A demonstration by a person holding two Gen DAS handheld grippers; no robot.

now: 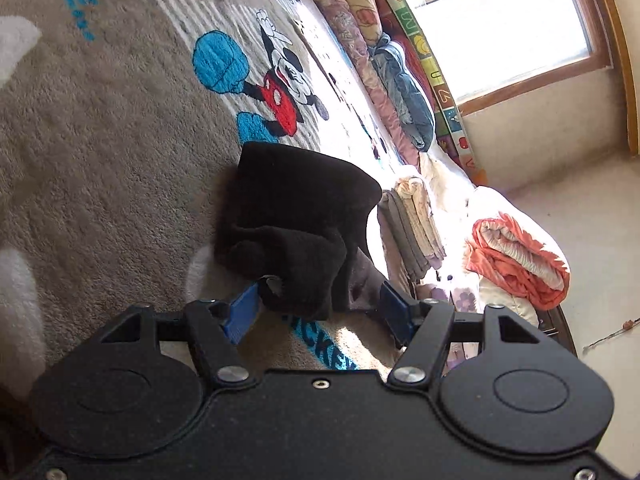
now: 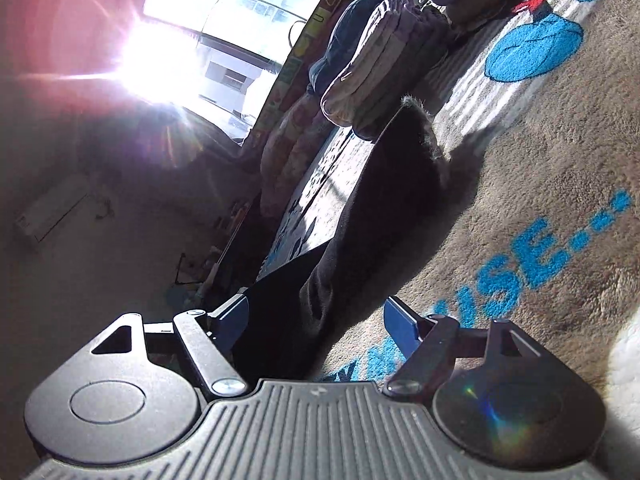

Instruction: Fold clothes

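You are straddling the black fleece garment [image 1: 296, 216] with both grippers, left [image 1: 316, 312] and right [image 2: 316, 320], released; pinch matching edges evenly.

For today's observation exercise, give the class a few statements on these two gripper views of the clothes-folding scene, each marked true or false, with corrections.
1. The garment between the fingers of the left hand-held gripper is black. True.
2. The blanket under the garment shows a cartoon mouse in red shorts. True.
3. The left hand-held gripper is shut tight. False: its blue fingers stand apart, with cloth between them.
4. The stack of folded cloths lies beyond the black garment. True.
5. The orange cloth lies between the fingers of the right hand-held gripper. False: black cloth lies there.
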